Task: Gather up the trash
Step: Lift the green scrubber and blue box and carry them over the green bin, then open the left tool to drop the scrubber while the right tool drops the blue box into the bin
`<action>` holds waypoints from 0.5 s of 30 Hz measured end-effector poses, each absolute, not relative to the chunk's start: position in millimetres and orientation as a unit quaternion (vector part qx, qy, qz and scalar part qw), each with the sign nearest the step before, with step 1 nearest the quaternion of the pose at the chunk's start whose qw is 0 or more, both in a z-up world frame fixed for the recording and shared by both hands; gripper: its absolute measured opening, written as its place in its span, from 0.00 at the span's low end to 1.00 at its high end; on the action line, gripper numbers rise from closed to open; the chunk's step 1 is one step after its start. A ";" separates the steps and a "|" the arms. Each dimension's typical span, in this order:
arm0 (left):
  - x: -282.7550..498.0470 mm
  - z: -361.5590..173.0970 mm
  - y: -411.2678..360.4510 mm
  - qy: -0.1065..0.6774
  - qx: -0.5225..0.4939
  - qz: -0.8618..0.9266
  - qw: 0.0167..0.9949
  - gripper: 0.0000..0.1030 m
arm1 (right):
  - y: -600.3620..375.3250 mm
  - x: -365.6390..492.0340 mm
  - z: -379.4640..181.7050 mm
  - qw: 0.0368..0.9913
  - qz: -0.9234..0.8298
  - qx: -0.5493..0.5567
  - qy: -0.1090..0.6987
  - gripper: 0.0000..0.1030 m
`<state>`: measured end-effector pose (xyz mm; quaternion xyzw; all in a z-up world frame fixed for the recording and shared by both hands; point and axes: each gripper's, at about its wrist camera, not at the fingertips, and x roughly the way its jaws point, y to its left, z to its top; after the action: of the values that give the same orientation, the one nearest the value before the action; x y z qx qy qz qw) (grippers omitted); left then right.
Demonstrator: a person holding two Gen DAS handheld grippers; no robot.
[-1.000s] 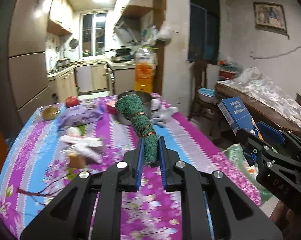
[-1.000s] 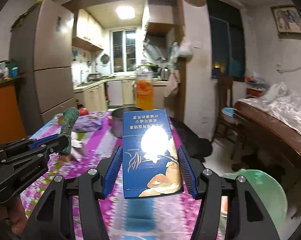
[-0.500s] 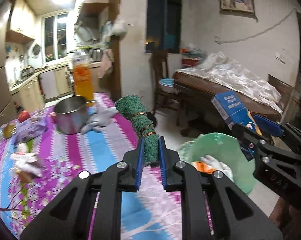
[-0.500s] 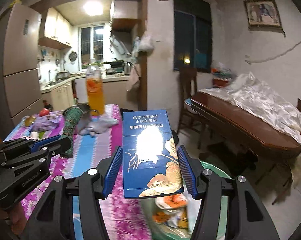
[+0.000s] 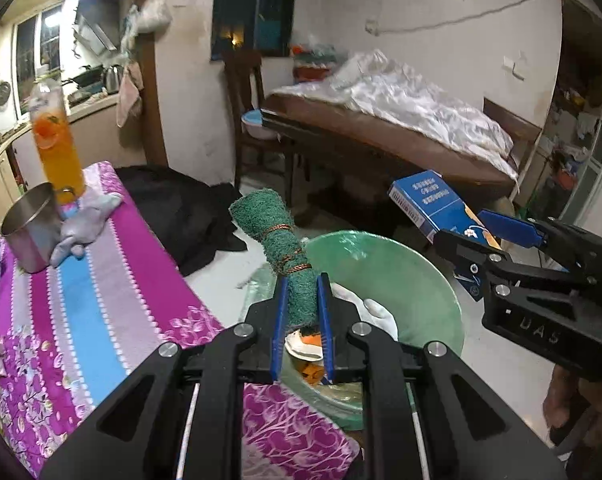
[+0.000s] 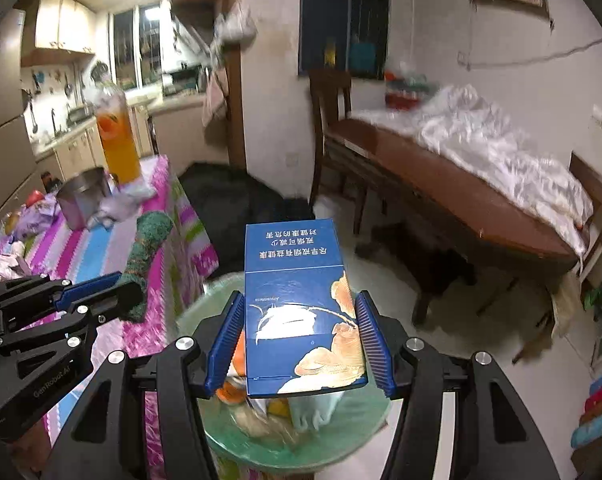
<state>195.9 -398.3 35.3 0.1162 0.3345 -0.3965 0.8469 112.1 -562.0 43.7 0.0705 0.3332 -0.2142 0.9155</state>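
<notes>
Both tongs loaded: left gripper [image 5: 301, 312] clamped tight on the lower end of the green scrub roll [image 5: 279, 236], right gripper [image 6: 297, 340] clamped across the width of the blue carton [image 6: 297, 292]. Roll standing up and away from the pads, its long axis along the fingers, tied with thin copper-coloured wire. Carton lying flat between the pads, long axis also pointing forward. Directly below and just ahead of both: green-lined trash bin [image 5: 401, 272], already with scraps and white paper inside. Carton seen hanging over the bin's opening in the right wrist view; roll over the near rim, beside the edge of the flowered tablecloth [image 5: 101, 300]. Right hand judged better placed above the opening. Likely next: simply release downward. Farther off: steel pot [image 5: 33, 232], orange bottle [image 5: 57, 148], wooden bench
</notes>
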 end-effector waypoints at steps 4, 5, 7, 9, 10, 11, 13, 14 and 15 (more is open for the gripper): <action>200.0 27.5 -412.9 0.361 0.127 -0.404 0.831 0.13 | -586.0 122.2 26.5 0.899 -0.206 0.087 0.376 0.56; 202.7 24.0 -418.3 0.376 0.129 -0.409 0.822 0.13 | -591.6 124.8 20.9 0.895 -0.202 0.091 0.387 0.56; 205.8 18.7 -424.7 0.397 0.136 -0.415 0.807 0.13 | -594.5 129.8 11.3 0.888 -0.199 0.094 0.404 0.56; 208.1 12.5 -433.2 0.415 0.146 -0.420 0.794 0.13 | -600.7 133.9 1.8 0.880 -0.197 0.097 0.421 0.56; 210.2 9.8 -436.6 0.420 0.150 -0.419 0.791 0.13 | -603.9 134.8 -1.7 0.877 -0.198 0.102 0.426 0.56; 211.3 8.3 -438.8 0.423 0.153 -0.418 0.789 0.13 | -606.5 135.8 -4.5 0.876 -0.197 0.105 0.428 0.56; 214.6 5.1 -442.5 0.431 0.152 -0.418 0.785 0.13 | -610.6 137.0 -9.8 0.872 -0.197 0.113 0.433 0.56; 215.7 3.3 -443.8 0.433 0.152 -0.415 0.785 0.13 | -612.4 138.0 -12.7 0.871 -0.196 0.115 0.435 0.56; 216.0 1.8 -444.8 0.435 0.152 -0.416 0.784 0.13 | -613.2 138.0 -14.0 0.871 -0.196 0.115 0.436 0.56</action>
<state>216.0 -444.8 1.8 0.1519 0.4352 -0.4156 0.7841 138.0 -613.2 -14.0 0.1151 0.4363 -0.1961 0.8706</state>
